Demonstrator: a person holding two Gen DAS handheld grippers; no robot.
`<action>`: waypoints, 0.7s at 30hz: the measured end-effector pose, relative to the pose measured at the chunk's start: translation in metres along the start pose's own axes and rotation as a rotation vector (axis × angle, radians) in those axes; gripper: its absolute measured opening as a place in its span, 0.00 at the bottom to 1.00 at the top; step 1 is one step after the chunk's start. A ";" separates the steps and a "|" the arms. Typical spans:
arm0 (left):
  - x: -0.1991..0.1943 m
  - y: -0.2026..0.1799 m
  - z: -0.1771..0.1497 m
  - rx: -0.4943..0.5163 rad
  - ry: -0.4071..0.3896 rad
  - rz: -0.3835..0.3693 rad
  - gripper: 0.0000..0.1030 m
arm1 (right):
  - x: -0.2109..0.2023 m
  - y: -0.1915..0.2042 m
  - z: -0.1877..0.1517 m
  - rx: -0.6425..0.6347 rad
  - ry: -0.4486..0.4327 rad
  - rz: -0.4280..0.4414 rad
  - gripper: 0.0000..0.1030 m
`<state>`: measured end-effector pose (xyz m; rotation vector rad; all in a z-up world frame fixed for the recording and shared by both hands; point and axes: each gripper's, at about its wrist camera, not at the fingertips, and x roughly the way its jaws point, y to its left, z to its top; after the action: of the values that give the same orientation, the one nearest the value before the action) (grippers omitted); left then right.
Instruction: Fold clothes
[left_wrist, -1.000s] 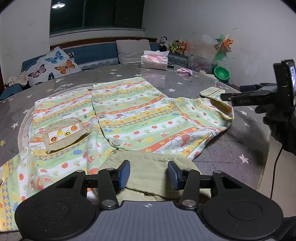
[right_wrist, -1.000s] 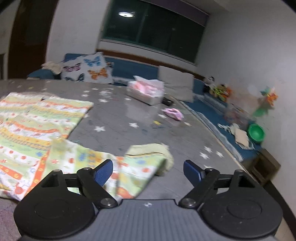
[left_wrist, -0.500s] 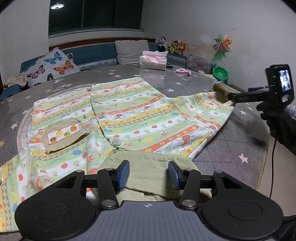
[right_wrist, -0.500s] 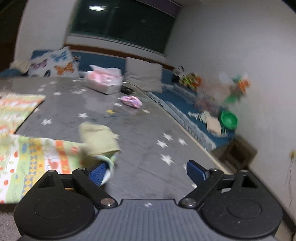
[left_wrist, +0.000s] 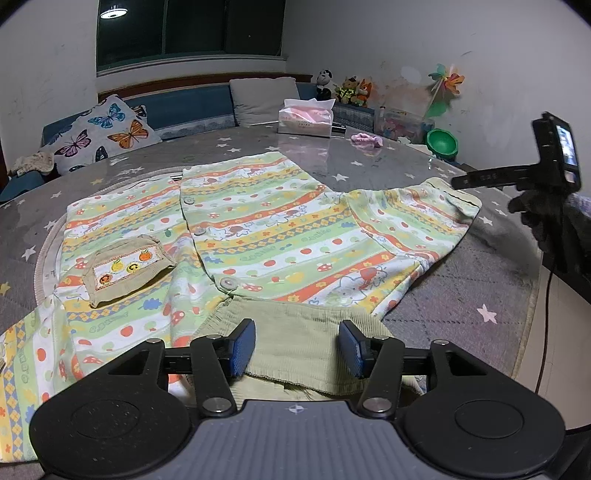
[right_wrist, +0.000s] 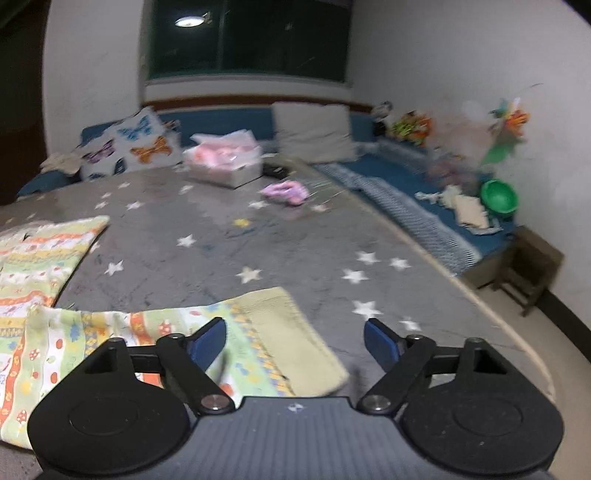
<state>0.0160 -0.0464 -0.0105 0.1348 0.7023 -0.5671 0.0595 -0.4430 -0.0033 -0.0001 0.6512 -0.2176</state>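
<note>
A striped shirt (left_wrist: 258, 229) lies spread face up on the starred surface (left_wrist: 491, 291), its sleeve (right_wrist: 207, 339) stretched out flat toward the right. This looks like the smoothing step before the first fold. The right tongs (right_wrist: 295, 341) are closing with the cuff (right_wrist: 291, 339) between their pads, not yet pinched. The left tongs (left_wrist: 297, 347) are opening above the collar (left_wrist: 295, 332), gripping nothing. Next, the right tongs need to pinch the cuff and carry the sleeve across the body.

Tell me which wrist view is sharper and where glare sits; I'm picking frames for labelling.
Left wrist view: sharp, the patterned shirt crisp, glare on the shiny table near the tissue box. Right wrist view: motion-blurred throughout, the sleeve cuff soft. Both bend straight edges, fisheye.
</note>
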 end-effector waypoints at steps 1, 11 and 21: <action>0.000 0.000 0.000 0.000 0.000 0.001 0.53 | 0.005 0.002 0.001 -0.013 0.014 0.016 0.69; 0.001 -0.001 0.000 0.000 -0.002 0.002 0.55 | 0.043 0.001 0.016 -0.027 0.063 0.021 0.63; -0.018 0.005 0.003 -0.060 -0.054 0.007 0.55 | 0.022 0.027 0.009 -0.061 0.053 0.172 0.63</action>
<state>0.0092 -0.0351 0.0028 0.0662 0.6653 -0.5411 0.0876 -0.4222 -0.0109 0.0032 0.7062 -0.0315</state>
